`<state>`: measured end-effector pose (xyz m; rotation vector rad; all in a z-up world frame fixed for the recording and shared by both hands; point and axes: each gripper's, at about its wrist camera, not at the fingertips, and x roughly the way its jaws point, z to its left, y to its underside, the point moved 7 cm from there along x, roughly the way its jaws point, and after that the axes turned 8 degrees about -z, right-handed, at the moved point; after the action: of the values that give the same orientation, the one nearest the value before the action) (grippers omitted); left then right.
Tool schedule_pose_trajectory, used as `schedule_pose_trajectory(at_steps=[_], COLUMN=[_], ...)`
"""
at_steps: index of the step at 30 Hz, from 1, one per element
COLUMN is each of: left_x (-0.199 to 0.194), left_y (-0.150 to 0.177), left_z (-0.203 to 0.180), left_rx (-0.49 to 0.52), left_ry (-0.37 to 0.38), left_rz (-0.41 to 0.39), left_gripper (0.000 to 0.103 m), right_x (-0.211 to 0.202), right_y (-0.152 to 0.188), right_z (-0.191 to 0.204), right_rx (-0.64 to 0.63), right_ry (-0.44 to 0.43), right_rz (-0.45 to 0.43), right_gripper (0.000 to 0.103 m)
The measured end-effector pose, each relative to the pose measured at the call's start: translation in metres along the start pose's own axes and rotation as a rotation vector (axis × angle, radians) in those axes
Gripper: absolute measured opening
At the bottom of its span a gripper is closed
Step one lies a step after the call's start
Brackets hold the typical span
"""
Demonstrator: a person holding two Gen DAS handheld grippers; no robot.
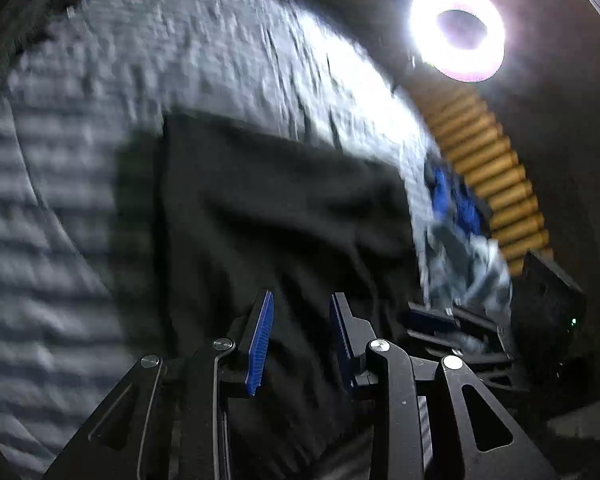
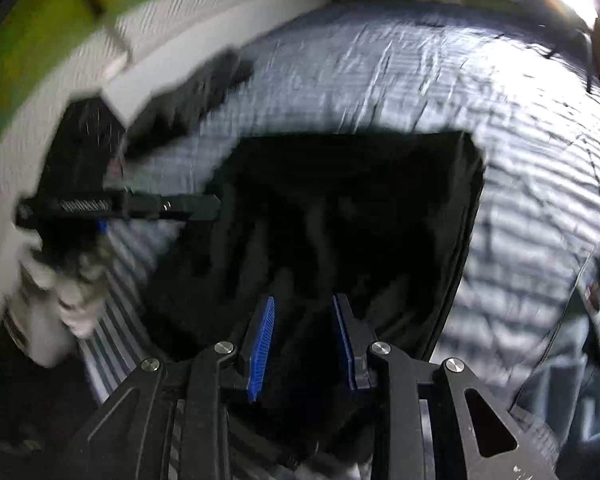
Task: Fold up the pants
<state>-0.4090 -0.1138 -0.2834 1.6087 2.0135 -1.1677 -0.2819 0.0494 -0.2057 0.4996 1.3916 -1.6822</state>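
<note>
The black pants (image 2: 340,220) lie as a rumpled dark rectangle on a grey-and-white striped bedspread (image 2: 420,72); in the left wrist view the pants (image 1: 268,208) fill the middle. My left gripper (image 1: 302,300) hovers open over the cloth, its blue pads (image 1: 260,340) apart. My right gripper (image 2: 303,300) is open too, just above the near edge of the pants. Each view shows the other gripper at the side: the right gripper (image 1: 452,320) with a gloved hand (image 1: 468,264), and the left gripper (image 2: 120,206) with its gloved hand (image 2: 76,288). Both views are blurred.
A bright ring light (image 1: 456,30) glares at the upper right, with a ribbed tan surface (image 1: 496,184) below it. A white bed edge (image 2: 172,40) and green wall (image 2: 28,40) lie to the left. A blue denim garment (image 2: 572,360) lies at the right; another dark cloth (image 2: 188,100) lies at the far left.
</note>
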Motion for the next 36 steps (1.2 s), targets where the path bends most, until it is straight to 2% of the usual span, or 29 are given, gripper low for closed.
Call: schedule_pose_trajectory(at_steps=[1, 2, 4, 6, 8, 9, 10, 11, 12, 14, 16, 18, 21, 24, 28, 32, 34, 35, 36], left_x=[0.004, 0.001, -0.005, -0.013, -0.027, -0.034, -0.042, -0.046, -0.049, -0.045, -0.043, -0.033, -0.023, -0.017, -0.007, 0.008, 0.018, 0.02, 0.022], left_y=[0.009, 0.013, 0.015, 0.007, -0.012, -0.023, -0.036, -0.048, -0.057, -0.069, -0.076, -0.077, -0.076, -0.081, -0.092, -0.104, -0.104, -0.104, -0.105], left_z=[0.002, 0.001, 0.001, 0.005, 0.009, 0.012, 0.017, 0.025, 0.034, 0.051, 0.066, 0.072, 0.074, 0.072, 0.069, 0.052, 0.048, 0.046, 0.045], left_rx=[0.009, 0.029, 0.021, -0.001, -0.01, -0.03, -0.064, -0.093, -0.112, -0.158, -0.192, -0.195, -0.199, -0.195, -0.199, -0.14, -0.108, -0.078, -0.062], left_ry=[-0.002, 0.015, 0.021, 0.014, -0.005, -0.008, -0.009, -0.026, -0.053, -0.087, -0.089, -0.097, -0.098, -0.096, -0.1, -0.13, -0.158, -0.194, -0.211], left_rz=[0.018, -0.018, -0.01, -0.026, -0.084, -0.115, -0.156, -0.2, -0.229, -0.233, -0.221, -0.193, -0.177, -0.186, -0.21, -0.21, -0.192, -0.199, -0.194], left_gripper=[0.029, 0.03, 0.031, 0.034, 0.036, 0.044, 0.058, 0.065, 0.071, 0.07, 0.071, 0.071, 0.071, 0.073, 0.073, 0.07, 0.047, 0.043, 0.034], right_x=[0.003, 0.004, 0.0, -0.011, -0.023, -0.03, -0.035, -0.039, -0.04, -0.036, -0.023, -0.01, 0.01, 0.014, 0.023, 0.031, 0.032, 0.032, 0.036], right_y=[0.011, 0.019, 0.022, 0.018, 0.002, -0.009, -0.02, -0.034, -0.044, -0.06, -0.066, -0.065, -0.049, -0.049, -0.055, -0.064, -0.065, -0.066, -0.069], right_z=[-0.001, -0.003, -0.007, -0.013, -0.019, -0.023, -0.029, -0.039, -0.05, -0.079, -0.104, -0.118, -0.134, -0.139, -0.131, -0.126, -0.126, -0.126, -0.124], right_rx=[-0.034, -0.057, -0.037, 0.025, 0.053, 0.067, 0.082, 0.112, 0.143, 0.235, 0.331, 0.379, 0.462, 0.506, 0.476, 0.428, 0.422, 0.419, 0.417], right_ry=[0.029, 0.049, 0.016, -0.058, -0.083, -0.08, -0.072, -0.05, -0.02, 0.036, 0.048, 0.016, 0.01, -0.033, -0.044, -0.034, -0.039, -0.04, -0.034], right_rz=[0.022, 0.027, 0.015, -0.005, -0.059, -0.097, -0.131, -0.181, -0.213, -0.252, -0.244, -0.202, -0.142, -0.147, -0.142, -0.155, -0.161, -0.164, -0.164], right_gripper=[0.027, 0.027, 0.027, 0.027, 0.027, 0.028, 0.036, 0.041, 0.05, 0.051, 0.051, 0.051, 0.052, 0.054, 0.056, 0.057, 0.056, 0.055, 0.049])
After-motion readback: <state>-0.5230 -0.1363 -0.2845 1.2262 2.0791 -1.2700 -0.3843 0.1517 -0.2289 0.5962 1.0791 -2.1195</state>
